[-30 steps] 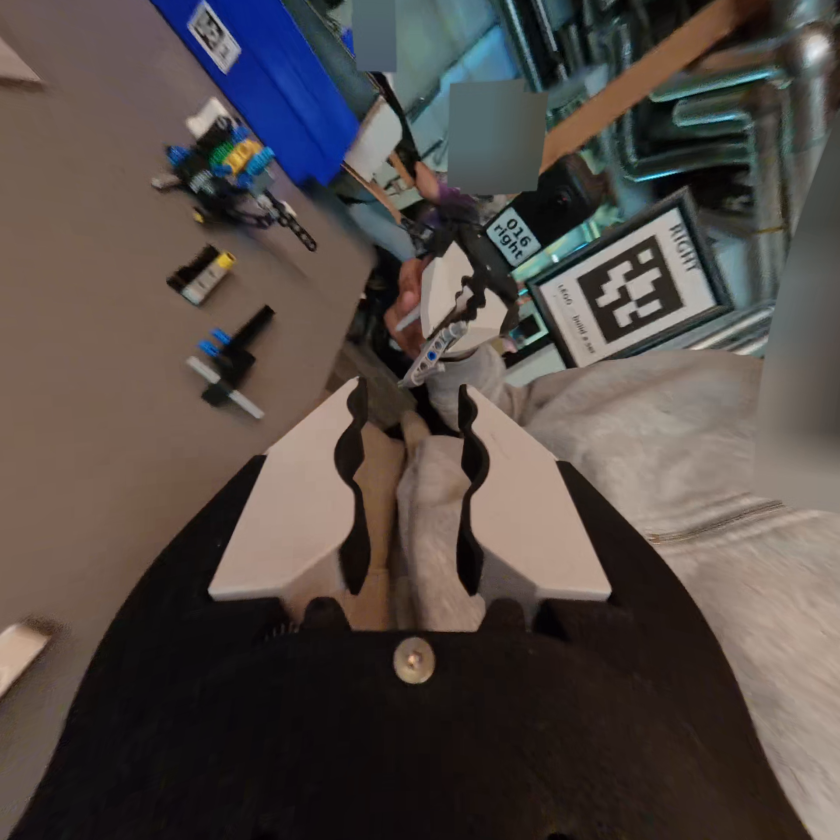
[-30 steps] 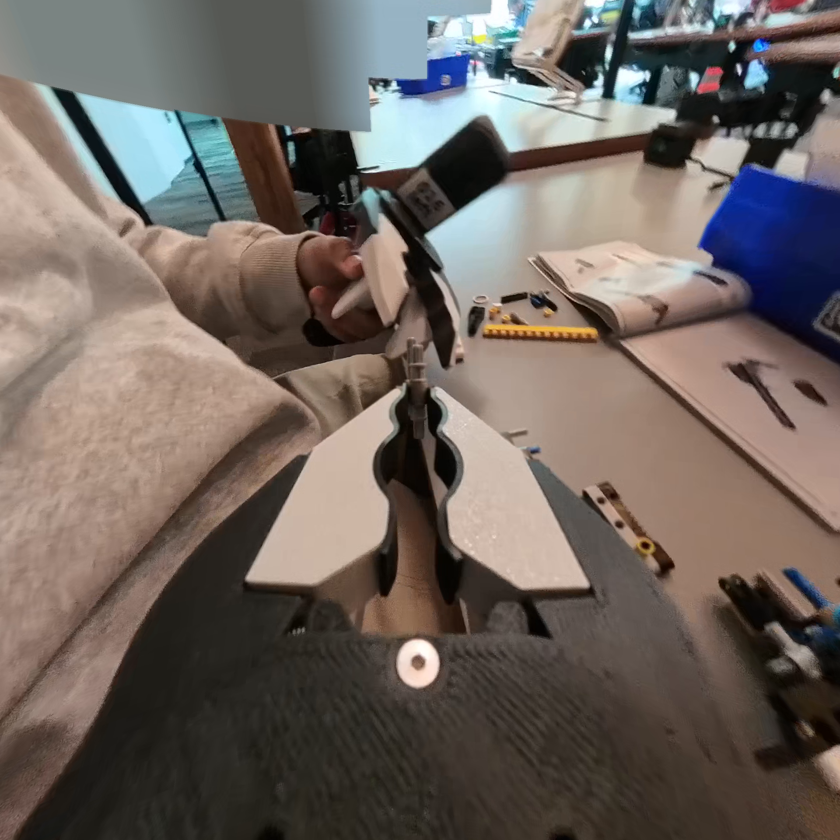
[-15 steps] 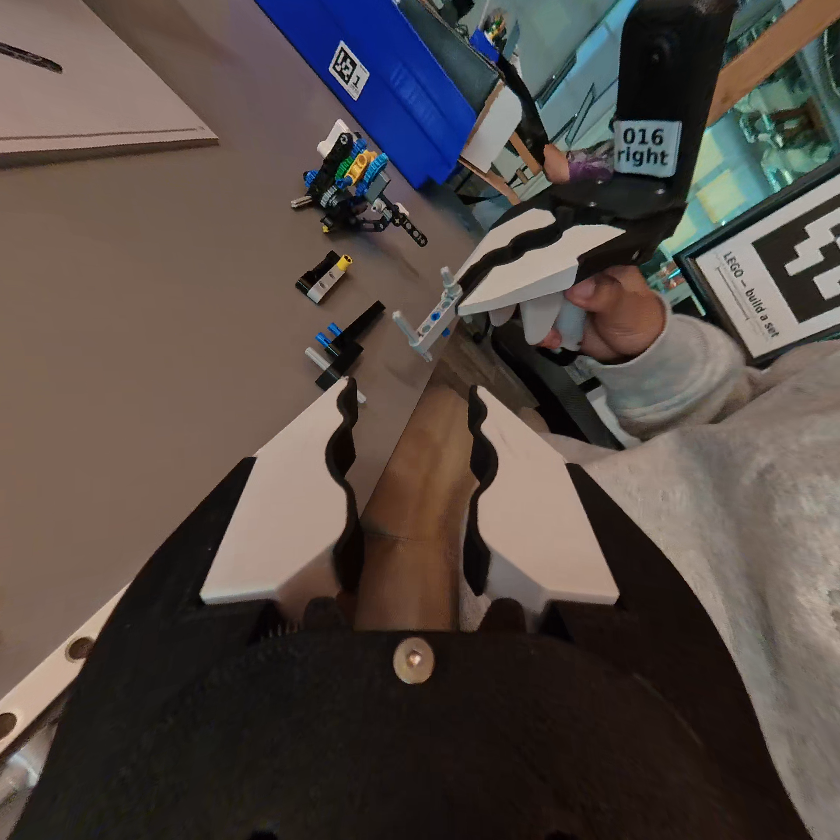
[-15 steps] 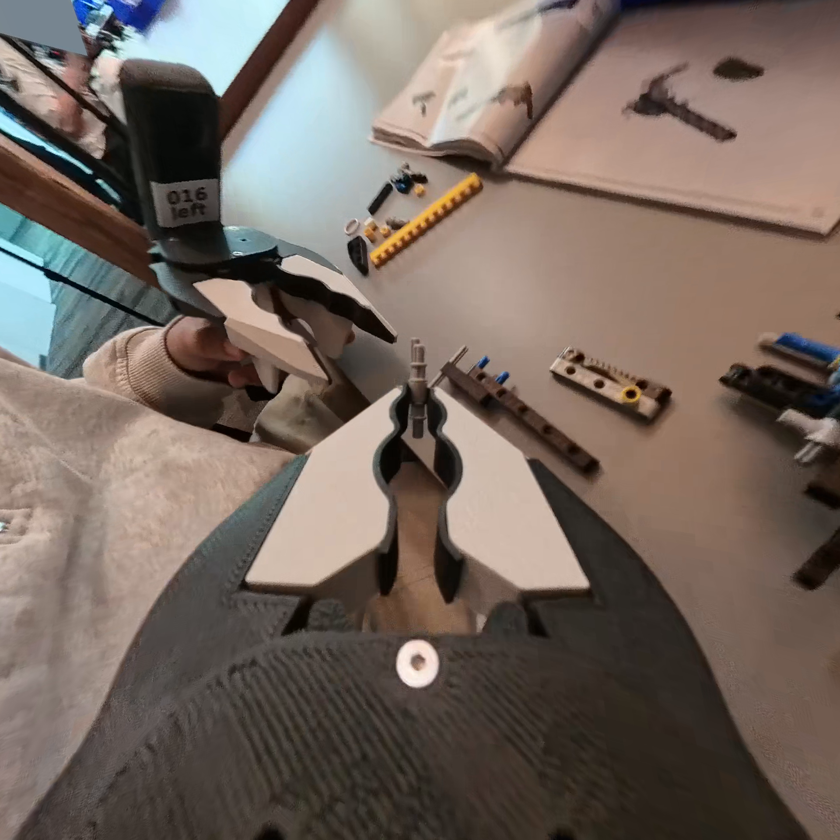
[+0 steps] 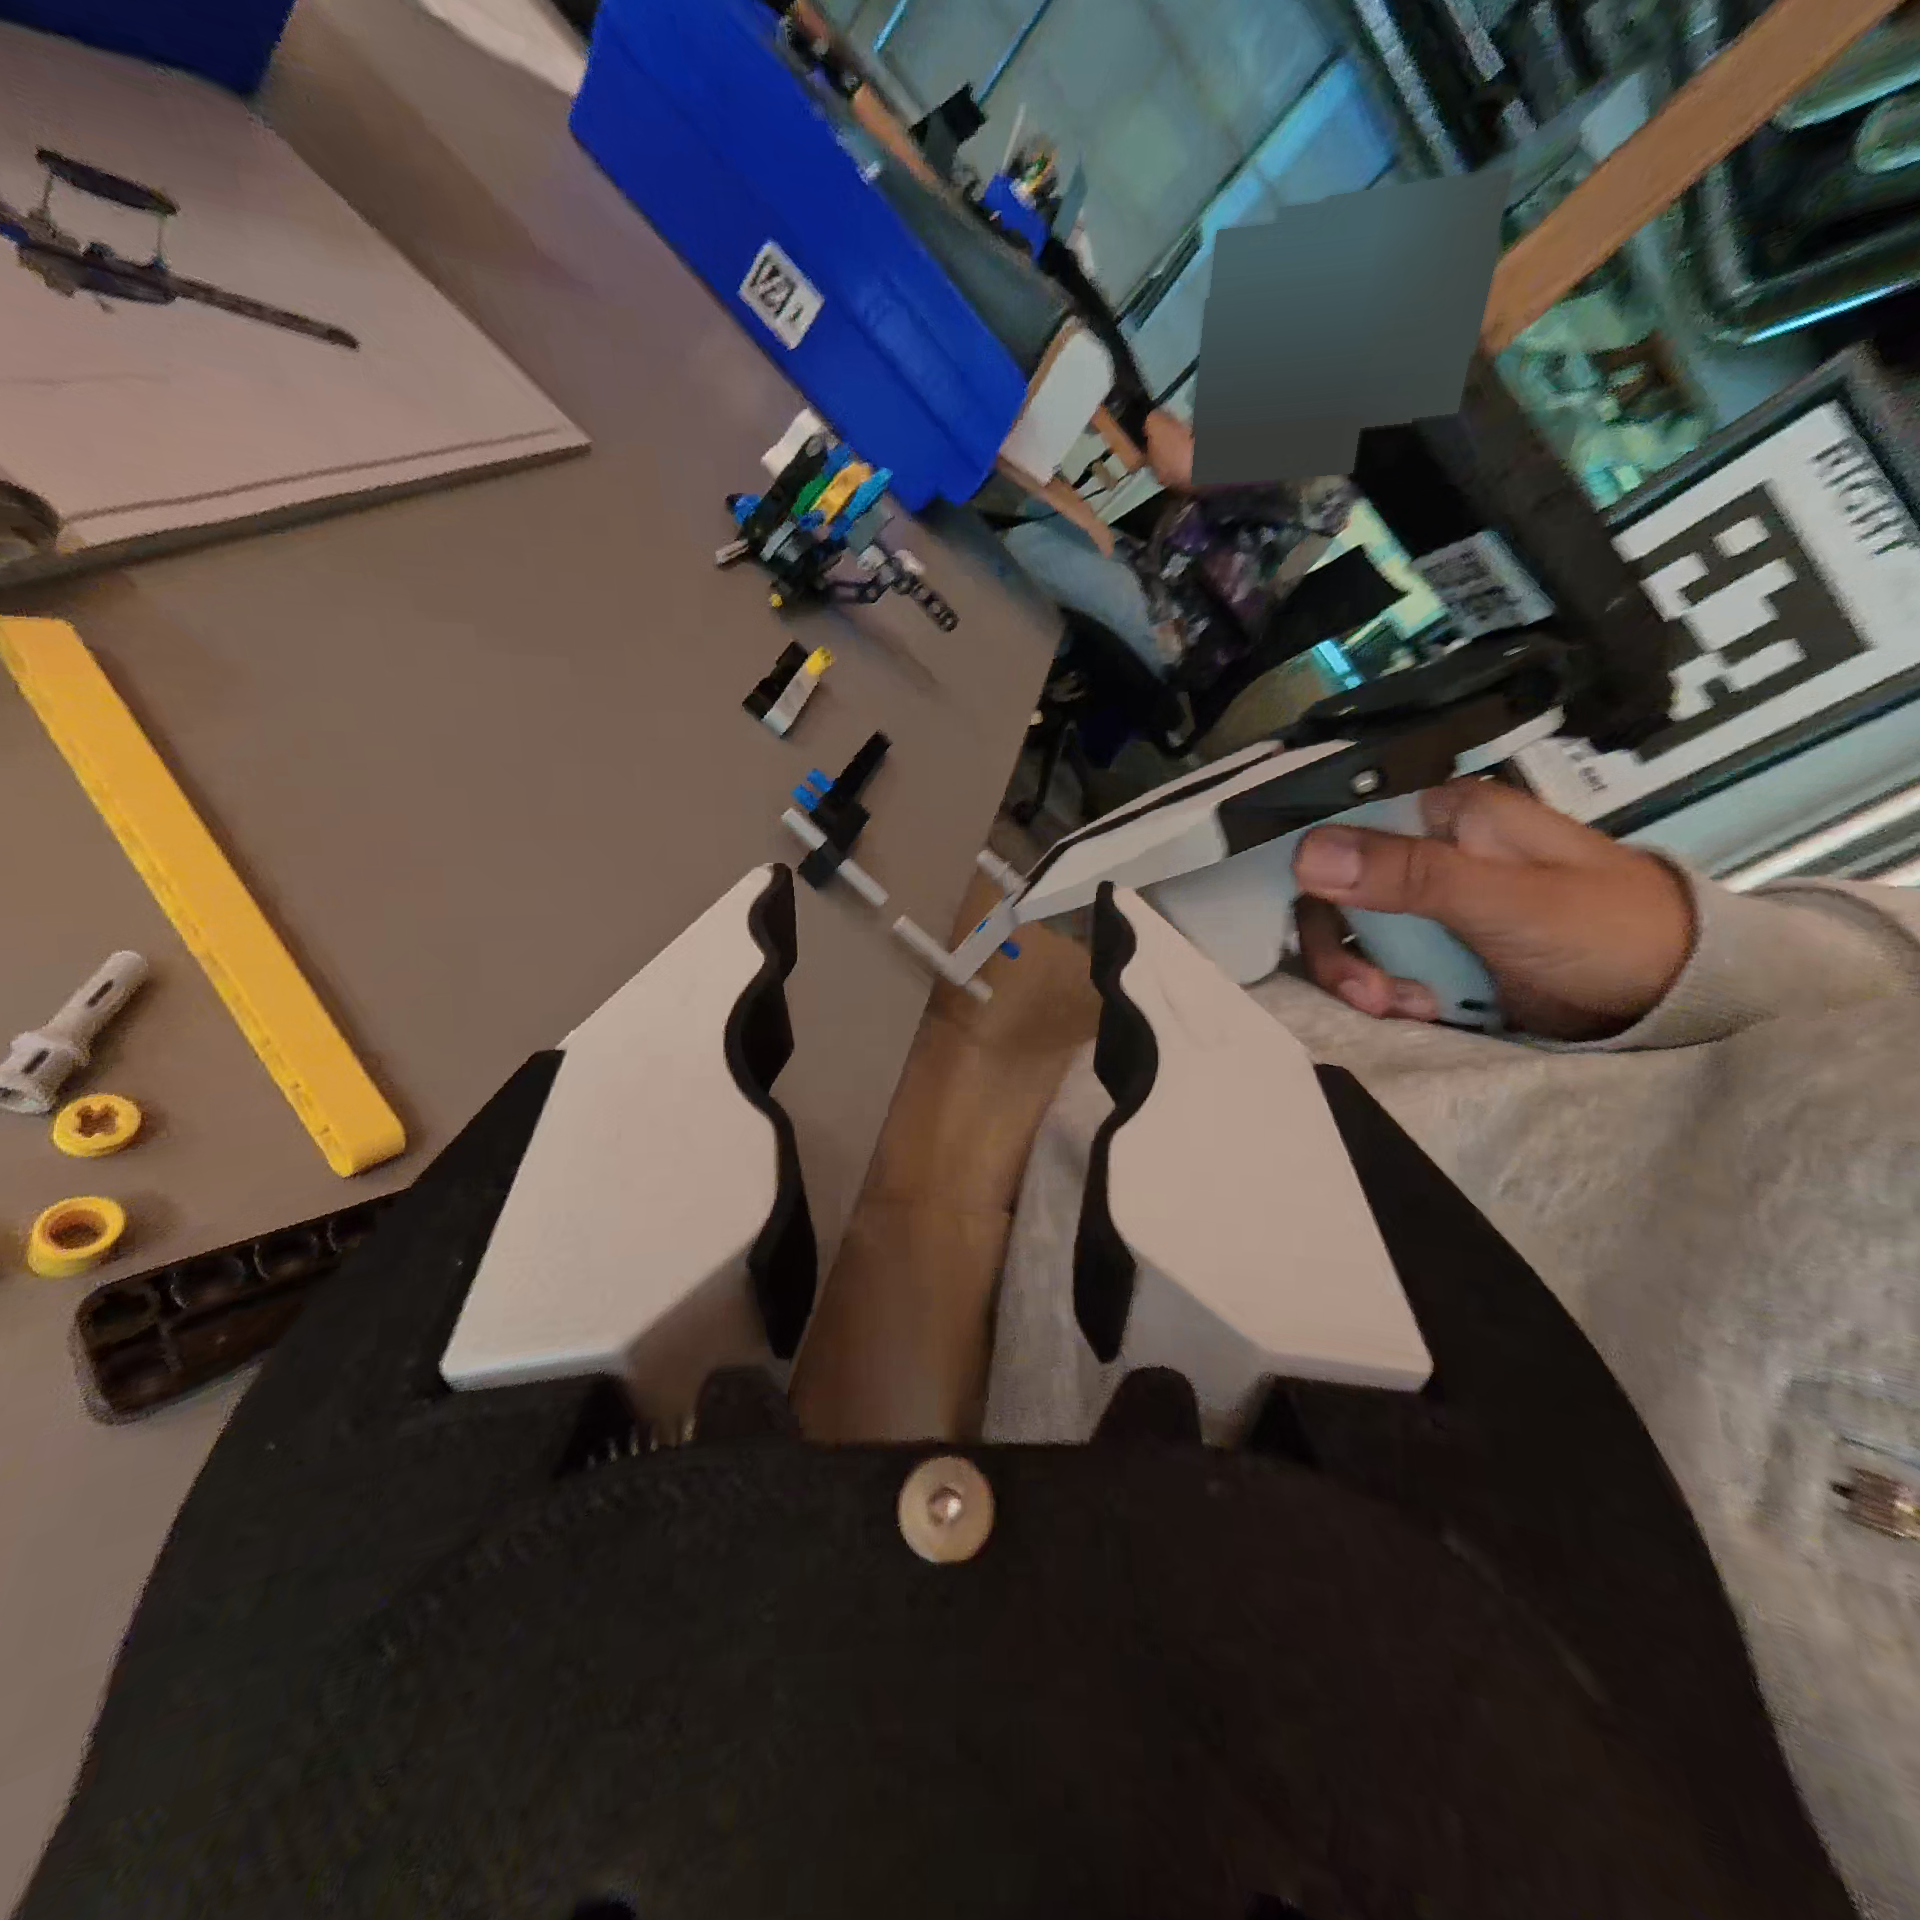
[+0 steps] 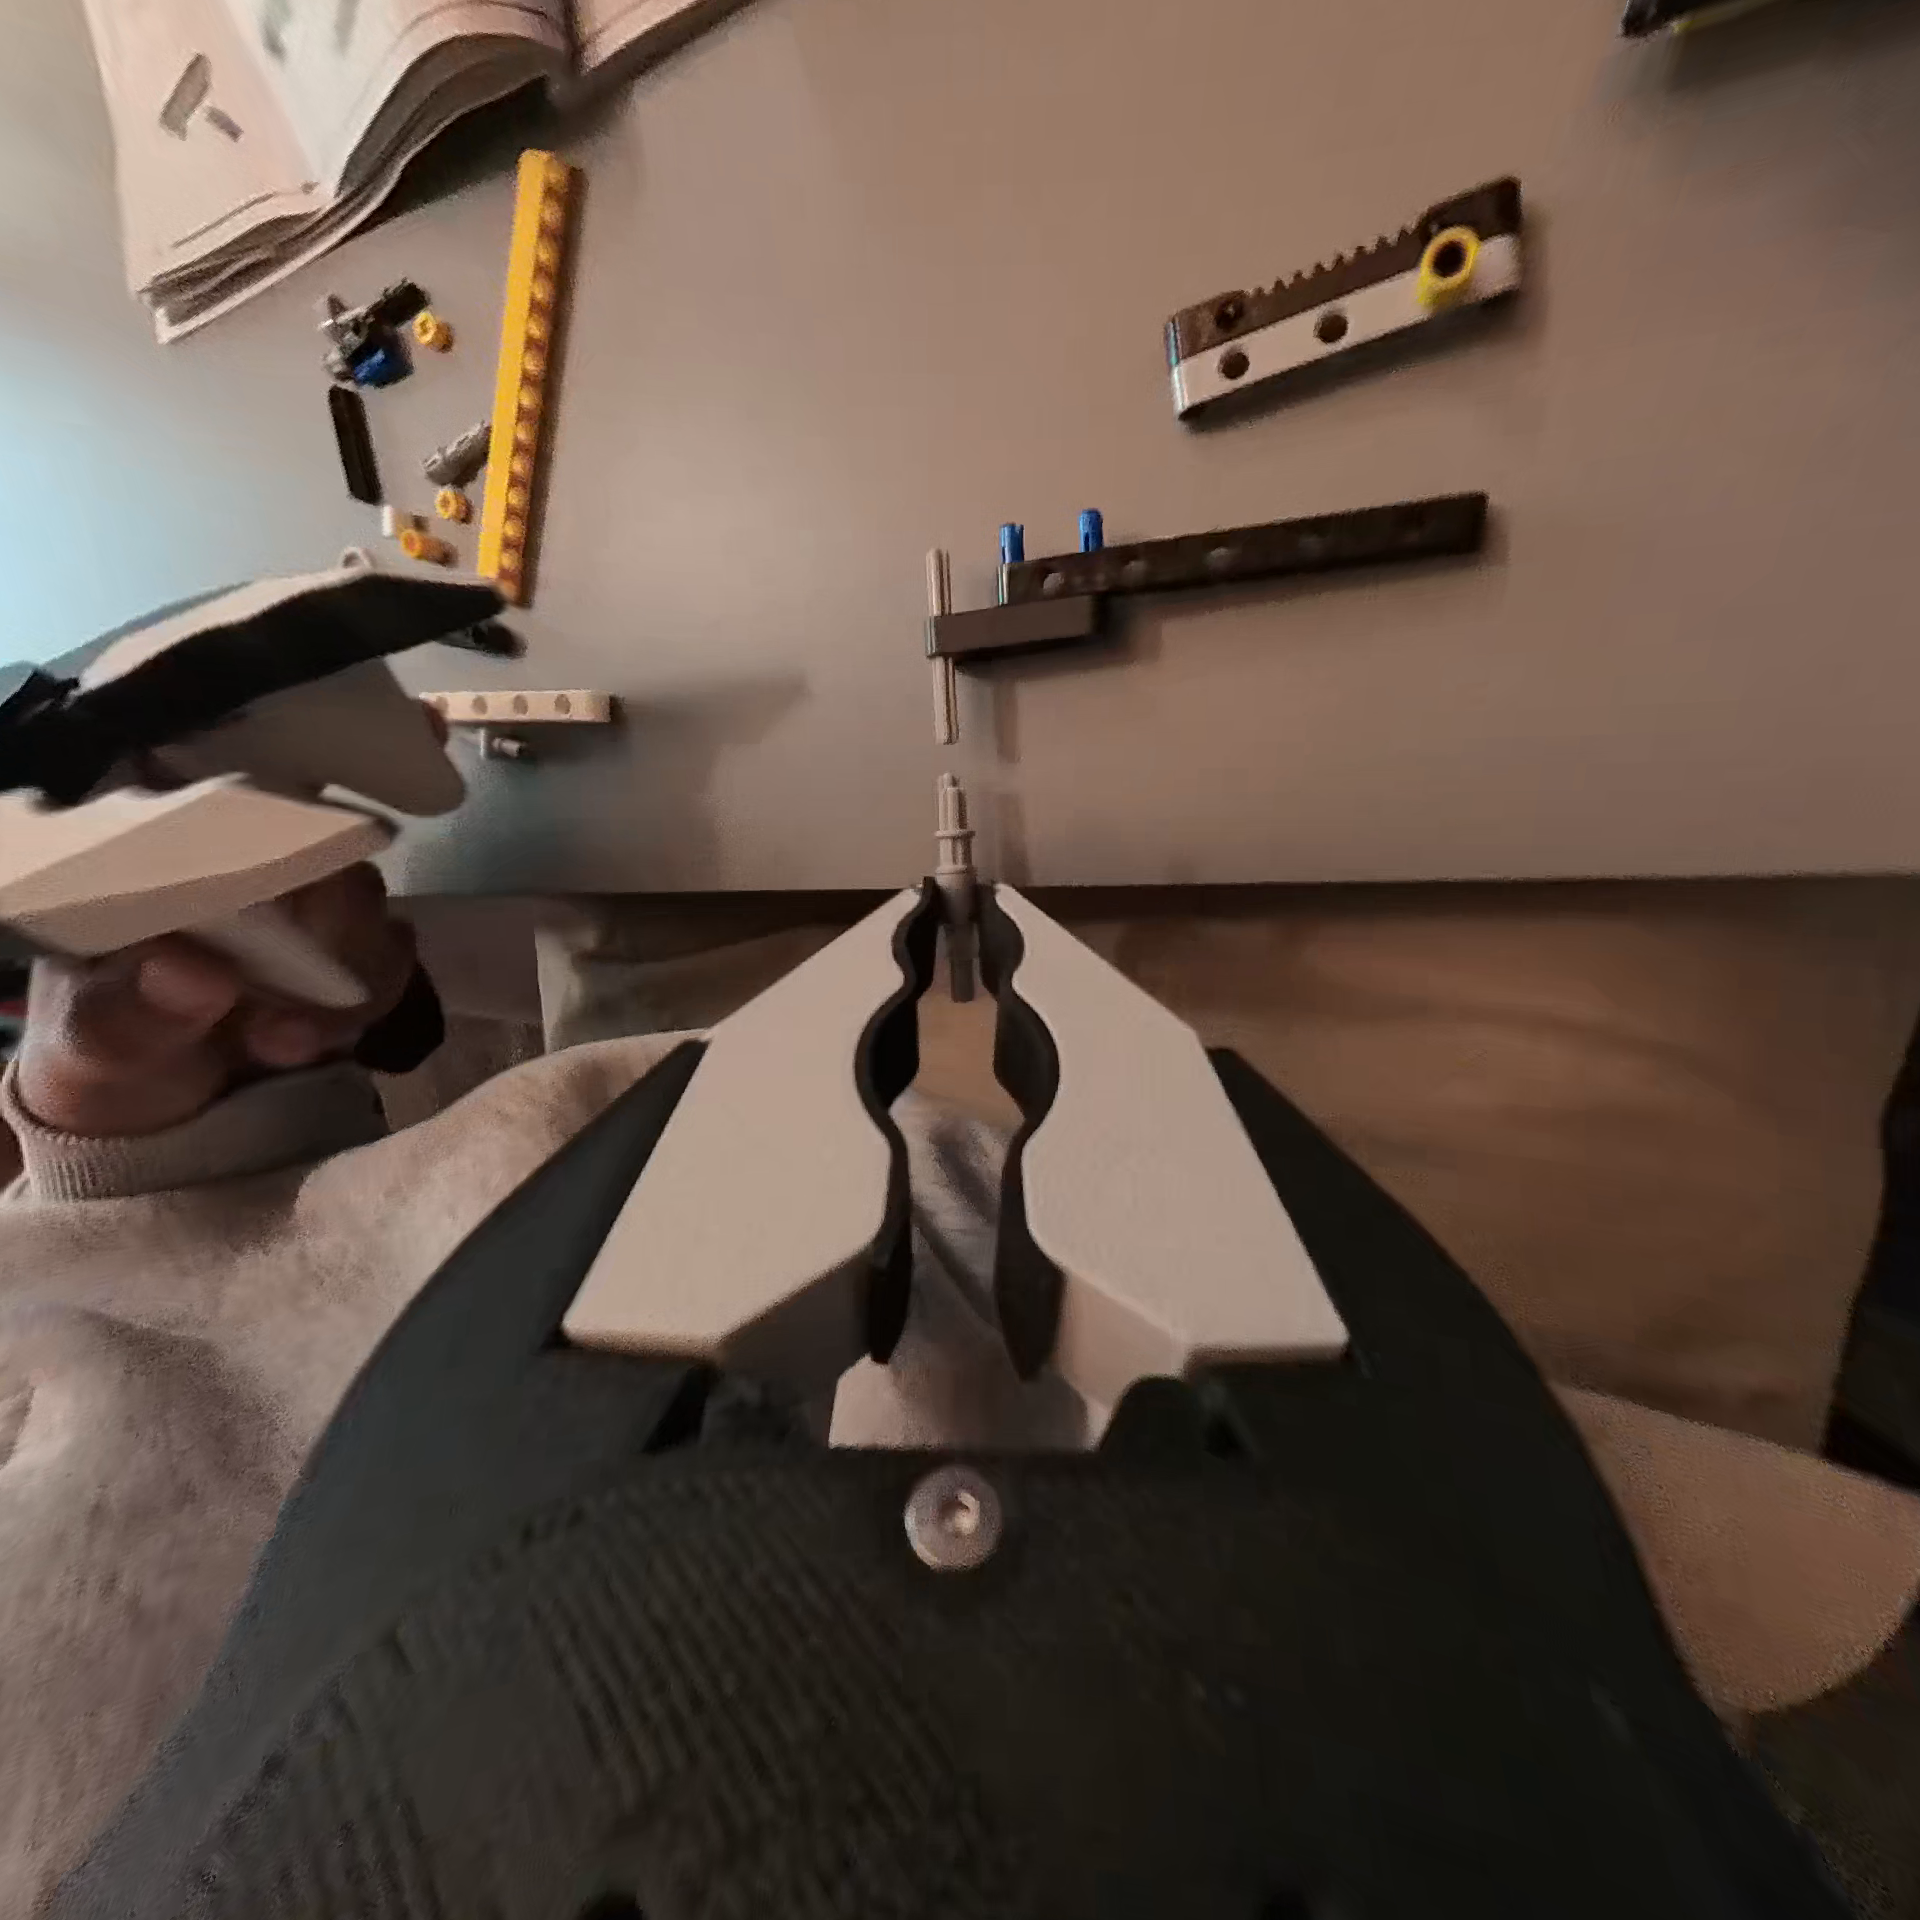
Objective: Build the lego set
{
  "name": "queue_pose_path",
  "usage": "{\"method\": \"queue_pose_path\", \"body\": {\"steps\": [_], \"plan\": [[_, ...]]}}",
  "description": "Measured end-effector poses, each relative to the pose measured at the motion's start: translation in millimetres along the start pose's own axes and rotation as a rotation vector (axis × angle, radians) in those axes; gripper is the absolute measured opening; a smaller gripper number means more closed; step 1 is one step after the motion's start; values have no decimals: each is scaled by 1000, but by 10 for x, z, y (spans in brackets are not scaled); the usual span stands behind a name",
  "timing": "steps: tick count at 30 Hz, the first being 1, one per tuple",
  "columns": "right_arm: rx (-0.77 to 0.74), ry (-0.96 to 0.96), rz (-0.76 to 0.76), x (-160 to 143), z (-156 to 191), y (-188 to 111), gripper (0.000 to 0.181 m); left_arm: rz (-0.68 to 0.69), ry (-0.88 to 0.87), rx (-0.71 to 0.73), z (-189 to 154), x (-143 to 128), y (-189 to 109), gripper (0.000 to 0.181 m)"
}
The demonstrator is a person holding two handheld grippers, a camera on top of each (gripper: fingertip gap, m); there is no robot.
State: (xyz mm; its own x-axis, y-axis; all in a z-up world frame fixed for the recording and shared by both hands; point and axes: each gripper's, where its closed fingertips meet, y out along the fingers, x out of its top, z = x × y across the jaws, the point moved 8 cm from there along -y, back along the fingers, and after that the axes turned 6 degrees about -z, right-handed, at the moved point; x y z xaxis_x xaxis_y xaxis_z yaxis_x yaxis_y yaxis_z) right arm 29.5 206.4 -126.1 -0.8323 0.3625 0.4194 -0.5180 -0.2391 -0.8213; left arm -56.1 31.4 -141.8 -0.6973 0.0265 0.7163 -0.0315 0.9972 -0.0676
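Between right tongs point(image 6: 954, 902): small grey lego assy point(image 6: 954, 914), pin-tipped.

Left tool point(image 5: 940, 904) was held with fingers spread wide, nothing between them. Right tool point(image 6: 954, 899) was pinched closed at the fingertips. A hand point(image 5: 1475, 904) gripped the right tool's handle.

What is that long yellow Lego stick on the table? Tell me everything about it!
The long yellow plastic Lego beam is a straight, narrow bar with one row of round holes along its whole length. It lies flat on the grey table, not held by anything. Small yellow rings and a short grey peg lie close beside it, and an open instruction booklet sits near one end. The left wrist view shows its smooth side.
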Motion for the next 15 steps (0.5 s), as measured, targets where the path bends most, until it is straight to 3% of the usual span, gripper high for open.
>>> {"method": "queue_pose_path", "body": {"steps": [4, 9, 15], "plan": [[-101, 25, -14, 16, 81, 47, 6, -63, -64, -92, -10, 71, -104, 54], [-136, 24, -14, 126, 126, 96, 6, -120, -91, -73, 58, 134, -196, 48], [-129, 32, 8, 122, 116, 140, 6, -23, -63, -38, 73, 34, -92, 48]]}}
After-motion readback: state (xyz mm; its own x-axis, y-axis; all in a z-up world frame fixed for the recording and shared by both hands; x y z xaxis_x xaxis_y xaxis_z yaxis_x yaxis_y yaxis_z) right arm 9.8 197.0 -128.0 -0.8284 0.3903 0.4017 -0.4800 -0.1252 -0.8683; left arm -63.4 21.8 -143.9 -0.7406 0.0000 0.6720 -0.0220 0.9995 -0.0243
